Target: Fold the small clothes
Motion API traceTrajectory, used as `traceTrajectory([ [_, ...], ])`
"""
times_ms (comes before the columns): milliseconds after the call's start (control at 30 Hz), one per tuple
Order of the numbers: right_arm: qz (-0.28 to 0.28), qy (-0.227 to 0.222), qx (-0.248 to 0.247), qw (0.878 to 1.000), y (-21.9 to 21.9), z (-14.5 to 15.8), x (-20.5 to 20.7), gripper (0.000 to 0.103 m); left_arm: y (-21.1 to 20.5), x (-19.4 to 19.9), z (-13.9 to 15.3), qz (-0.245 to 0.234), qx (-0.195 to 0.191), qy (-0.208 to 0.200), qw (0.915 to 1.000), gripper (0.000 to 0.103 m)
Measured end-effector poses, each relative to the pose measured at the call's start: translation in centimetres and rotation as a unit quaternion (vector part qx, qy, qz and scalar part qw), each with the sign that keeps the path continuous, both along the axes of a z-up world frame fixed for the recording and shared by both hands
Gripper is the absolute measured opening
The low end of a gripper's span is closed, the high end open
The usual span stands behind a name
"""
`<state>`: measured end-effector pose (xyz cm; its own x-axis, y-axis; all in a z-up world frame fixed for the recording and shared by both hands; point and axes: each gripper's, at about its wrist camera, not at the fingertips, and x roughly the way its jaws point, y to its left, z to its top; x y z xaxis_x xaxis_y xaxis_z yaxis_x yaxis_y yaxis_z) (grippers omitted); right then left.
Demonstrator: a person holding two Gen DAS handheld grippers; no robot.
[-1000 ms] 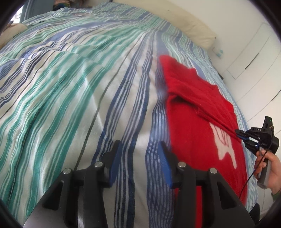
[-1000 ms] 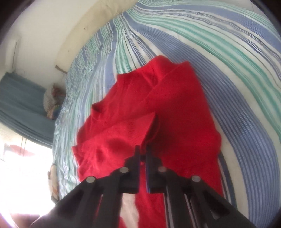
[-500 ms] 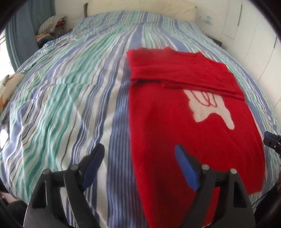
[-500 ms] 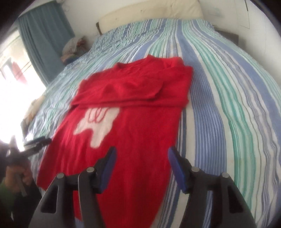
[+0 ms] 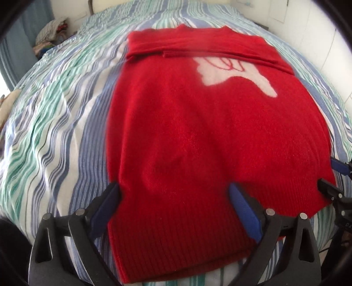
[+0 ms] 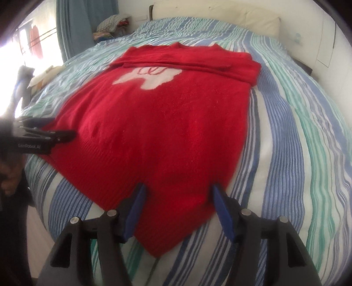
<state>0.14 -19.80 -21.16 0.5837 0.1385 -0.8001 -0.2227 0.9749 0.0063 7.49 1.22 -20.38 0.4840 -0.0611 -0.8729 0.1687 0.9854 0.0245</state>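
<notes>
Left wrist view: red sweater's (image 5: pixel 198 132) hem lies between opening jaws.

We find the striped bed (image 5: pixel 55 136) bare across the left of the left wrist view and the right of the right wrist view, open to passage. The red sweater (image 5: pixel 198 136) fills the centre. A heap of clothes (image 6: pixel 112 24) and a curtain (image 6: pixel 72 24) close the upper left; a pillow (image 6: pixel 220 11) lines the top edge.
</notes>
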Motion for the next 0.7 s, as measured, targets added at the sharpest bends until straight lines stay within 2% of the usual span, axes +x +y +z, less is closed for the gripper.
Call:
traceTrajectory([
  [700, -0.007, -0.014, 0.001, 1.000, 0.24, -0.27, -0.26, 0.064, -0.25, -0.34, -0.22, -0.003, 0.007, -0.009, 0.9999, 0.101],
])
